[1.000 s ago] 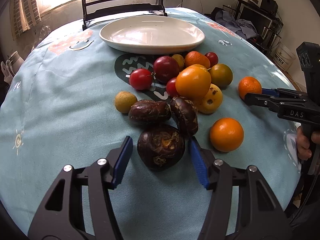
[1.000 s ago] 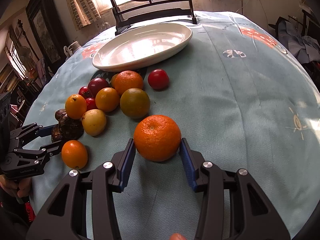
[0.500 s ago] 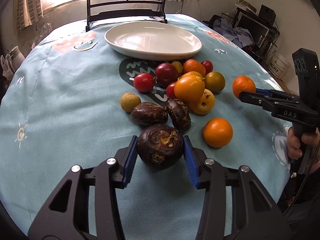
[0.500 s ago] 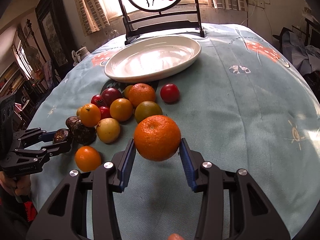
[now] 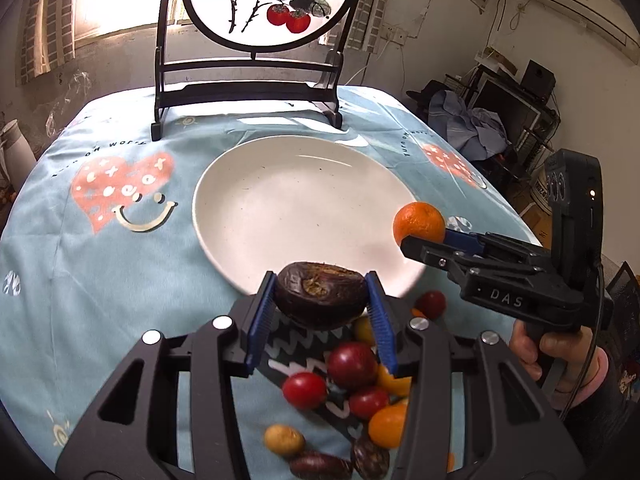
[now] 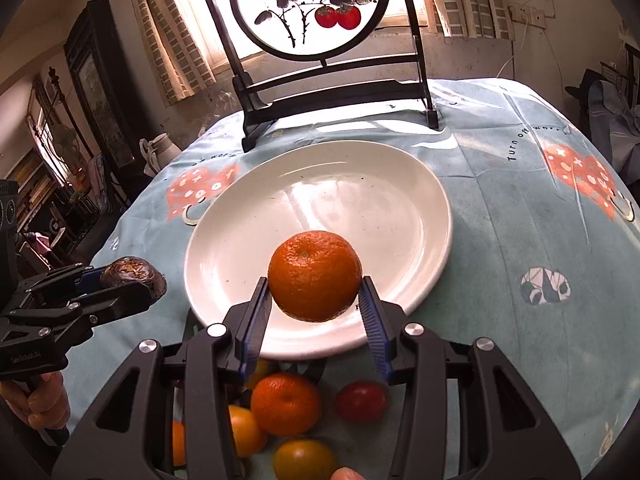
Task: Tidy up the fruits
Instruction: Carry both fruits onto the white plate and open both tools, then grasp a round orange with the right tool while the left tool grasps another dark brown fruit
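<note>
Two handheld grippers carry fruit over a white plate (image 6: 400, 216) on a table (image 5: 100, 272) covered in a pale blue printed cloth. The left gripper (image 5: 320, 304) has its blue-padded fingers (image 5: 262, 312) clenched on a dark brown wrinkled fruit (image 5: 320, 296), held clear of the cloth at the plate's near rim; its fingers have just been closing and now press on both sides of the fruit. The right gripper (image 6: 316, 300) grasps an orange (image 6: 315, 275) between its fingers (image 6: 370, 312), lifted above the near part of the plate. From the left wrist view the orange shows at the plate's right edge, with a hand (image 5: 556, 350) around the right gripper's handle; from the right wrist view the dark fruit sits just left of the plate, and another hand (image 6: 38, 400) holds the left gripper's handle at the lower left.

The plate itself holds nothing. The remaining fruit lies in a heap (image 5: 352, 396) on the cloth just near of the plate, beneath both grippers: red, orange and yellow pieces, with more dark brown ones at the near edge. At the far side of the table stands a round painted screen (image 6: 312, 8) in a black frame, showing red fruit on a branch, with a bright window behind it.
</note>
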`<state>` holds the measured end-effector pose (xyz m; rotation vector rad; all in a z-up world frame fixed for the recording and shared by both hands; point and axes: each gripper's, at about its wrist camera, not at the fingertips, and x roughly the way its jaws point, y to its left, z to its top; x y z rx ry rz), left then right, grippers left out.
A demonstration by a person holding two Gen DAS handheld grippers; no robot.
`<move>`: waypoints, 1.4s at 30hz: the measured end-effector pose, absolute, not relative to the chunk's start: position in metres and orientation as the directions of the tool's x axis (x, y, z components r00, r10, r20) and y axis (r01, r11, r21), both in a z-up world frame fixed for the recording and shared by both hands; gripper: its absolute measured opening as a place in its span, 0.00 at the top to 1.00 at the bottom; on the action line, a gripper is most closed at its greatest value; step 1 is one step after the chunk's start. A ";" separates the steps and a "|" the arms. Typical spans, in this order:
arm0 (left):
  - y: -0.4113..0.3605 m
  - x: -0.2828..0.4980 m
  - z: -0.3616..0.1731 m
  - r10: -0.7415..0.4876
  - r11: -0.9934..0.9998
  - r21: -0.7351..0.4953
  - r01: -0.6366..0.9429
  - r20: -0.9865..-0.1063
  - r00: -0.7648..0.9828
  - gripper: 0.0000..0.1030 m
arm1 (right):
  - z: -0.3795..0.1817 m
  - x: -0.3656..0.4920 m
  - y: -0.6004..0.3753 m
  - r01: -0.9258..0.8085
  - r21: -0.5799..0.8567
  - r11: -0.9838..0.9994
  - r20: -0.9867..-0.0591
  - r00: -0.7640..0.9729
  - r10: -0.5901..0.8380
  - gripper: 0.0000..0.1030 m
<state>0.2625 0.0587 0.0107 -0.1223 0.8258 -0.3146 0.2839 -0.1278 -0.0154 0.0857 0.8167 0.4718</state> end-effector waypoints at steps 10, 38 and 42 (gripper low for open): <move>0.051 0.349 -0.035 -0.249 0.967 -0.179 0.180 -0.807 0.536 0.55 | -0.044 0.325 -0.107 -0.372 0.184 0.910 -0.770 0.521 0.369 0.55; 0.124 0.164 -0.024 -0.087 0.983 -0.179 -0.046 -0.671 0.736 0.06 | -0.030 0.099 -0.108 -0.437 0.296 0.849 -0.632 0.577 0.517 0.08; 0.127 0.162 -0.024 -0.063 0.985 -0.163 -0.063 -0.667 0.742 0.06 | -0.040 0.093 -0.092 -0.472 0.198 0.859 -0.665 0.579 0.472 0.18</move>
